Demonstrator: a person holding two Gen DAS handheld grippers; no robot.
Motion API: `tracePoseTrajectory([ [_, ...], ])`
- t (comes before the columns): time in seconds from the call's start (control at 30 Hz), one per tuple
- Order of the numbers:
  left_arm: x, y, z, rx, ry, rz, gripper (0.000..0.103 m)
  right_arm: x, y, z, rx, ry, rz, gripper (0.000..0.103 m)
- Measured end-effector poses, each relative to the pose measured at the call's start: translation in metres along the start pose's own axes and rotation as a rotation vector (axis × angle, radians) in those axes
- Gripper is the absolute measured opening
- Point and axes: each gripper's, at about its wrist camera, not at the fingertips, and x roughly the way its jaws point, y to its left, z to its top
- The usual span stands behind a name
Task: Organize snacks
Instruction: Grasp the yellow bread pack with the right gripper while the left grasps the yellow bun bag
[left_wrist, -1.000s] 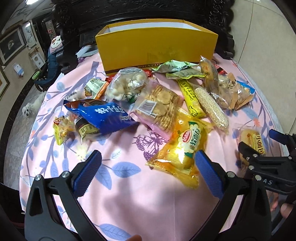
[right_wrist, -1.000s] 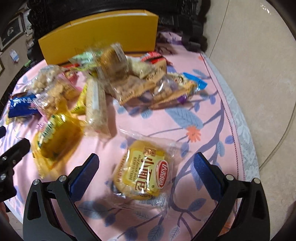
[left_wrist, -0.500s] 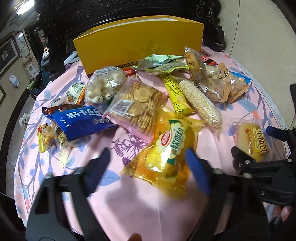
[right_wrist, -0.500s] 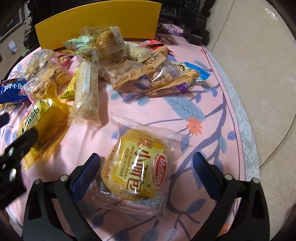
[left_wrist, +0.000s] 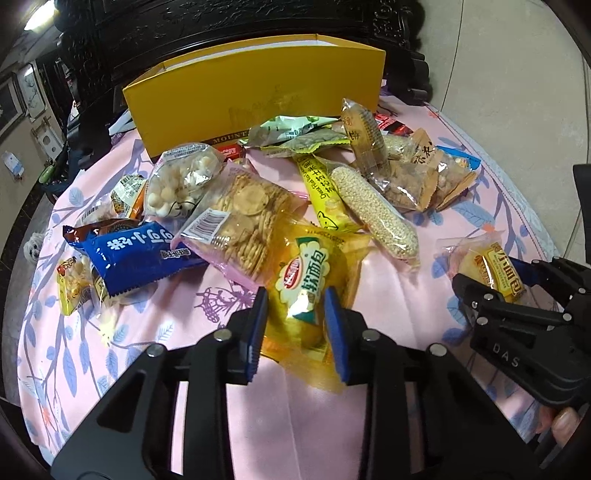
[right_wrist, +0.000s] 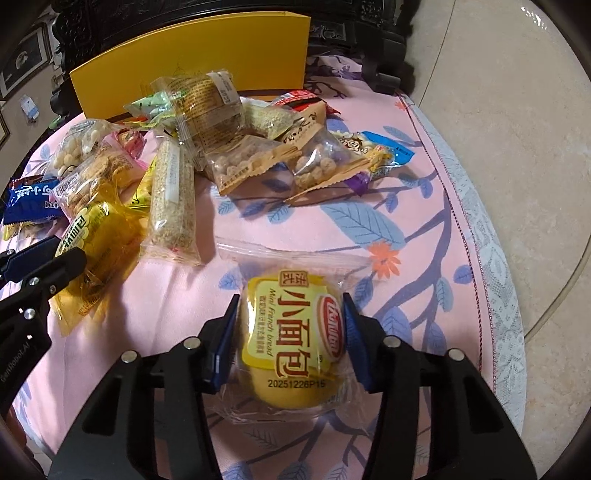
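Observation:
Several snack packets lie on a round table with a pink cloth (left_wrist: 155, 332). My left gripper (left_wrist: 295, 325) is shut on a yellow soft-bread packet (left_wrist: 314, 273), which still rests on the cloth. My right gripper (right_wrist: 288, 339) is shut on a small yellow "Mini French bread" packet (right_wrist: 295, 332), also on the cloth; it shows at the right of the left wrist view (left_wrist: 495, 269). An open yellow box (left_wrist: 258, 92) stands at the back of the table, also in the right wrist view (right_wrist: 192, 74).
The pile holds a blue packet (left_wrist: 129, 254), a cracker bag (left_wrist: 243, 221), a sesame stick (left_wrist: 376, 218) and nut packets (right_wrist: 251, 162). The table edge with white lace trim (right_wrist: 491, 258) runs along the right, above a tiled floor. Dark carved furniture stands behind the box.
Both grippers moved forward and closed: the left onto the yellow soft-bread packet, the right onto the small French bread packet. Both were open a second ago.

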Motion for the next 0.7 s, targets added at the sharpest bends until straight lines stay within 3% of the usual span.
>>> tracePoseTrajectory([
  [0.17, 0.000, -0.001, 0.001, 0.031, 0.012, -0.004, 0.027, 0.000, 0.003, -0.005, 0.009, -0.001, 0.016, 0.052],
  [0.27, 0.008, -0.006, 0.001, 0.061, 0.035, 0.007, 0.044, -0.001, 0.003, -0.005, 0.016, -0.007, 0.031, 0.052],
  [0.37, 0.020, -0.011, 0.000, 0.064, 0.059, 0.026, 0.049, -0.002, 0.001, -0.007, 0.024, -0.012, 0.050, 0.052],
  [0.5, 0.025, -0.016, -0.002, 0.073, 0.047, 0.066, 0.042, -0.001, -0.005, -0.006, 0.030, -0.013, 0.047, 0.052],
  [0.7, 0.017, -0.007, -0.003, 0.022, 0.019, 0.013, 0.035, -0.001, -0.008, -0.006, 0.020, -0.017, 0.046, 0.052],
])
